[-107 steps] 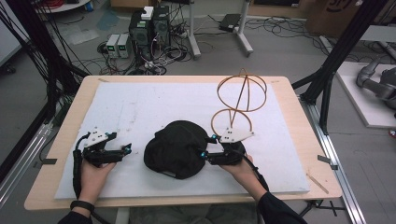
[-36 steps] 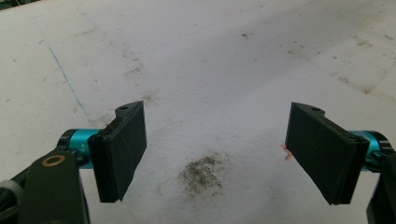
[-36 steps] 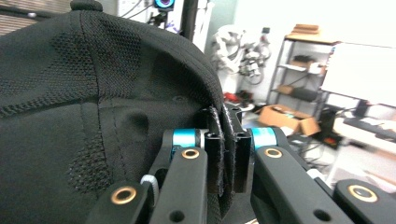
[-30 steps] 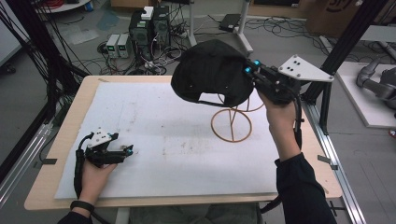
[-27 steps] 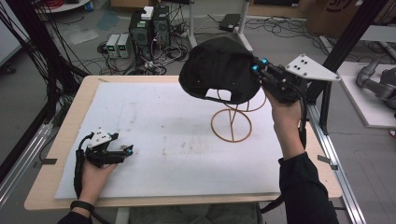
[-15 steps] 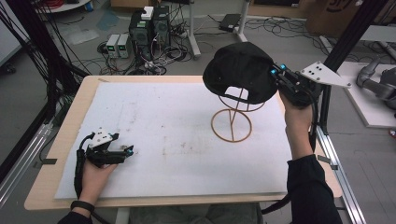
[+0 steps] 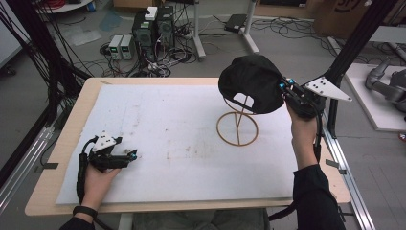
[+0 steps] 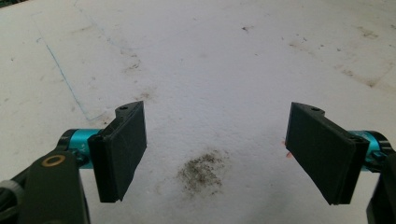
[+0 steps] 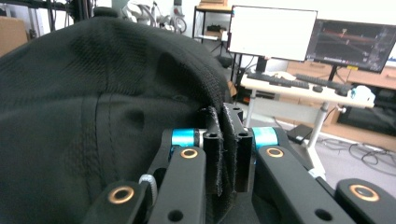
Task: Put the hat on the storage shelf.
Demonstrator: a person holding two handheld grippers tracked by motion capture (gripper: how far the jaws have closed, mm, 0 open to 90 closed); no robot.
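Left gripper (image 7: 129, 155) just sits on the white mat (image 7: 167, 124), jaws spread and empty. Farther off, the right gripper (image 7: 283, 87), pinching the black cap (image 7: 251, 88), has lowered it onto the wire stand (image 7: 237, 127), so releasing looks next.

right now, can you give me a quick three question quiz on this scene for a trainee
1. What is the right claw shut on?
2. True or false: the left claw holds a corner of the white foam mat.
3. Where is the black fabric cap: A flat on the mat, B over the top of the tan wire ring stand, C on the floor?

Key
1. The cap's fabric, pinched between its pads.
2. False: its jaws stand open over the mat, nothing between them.
3. B
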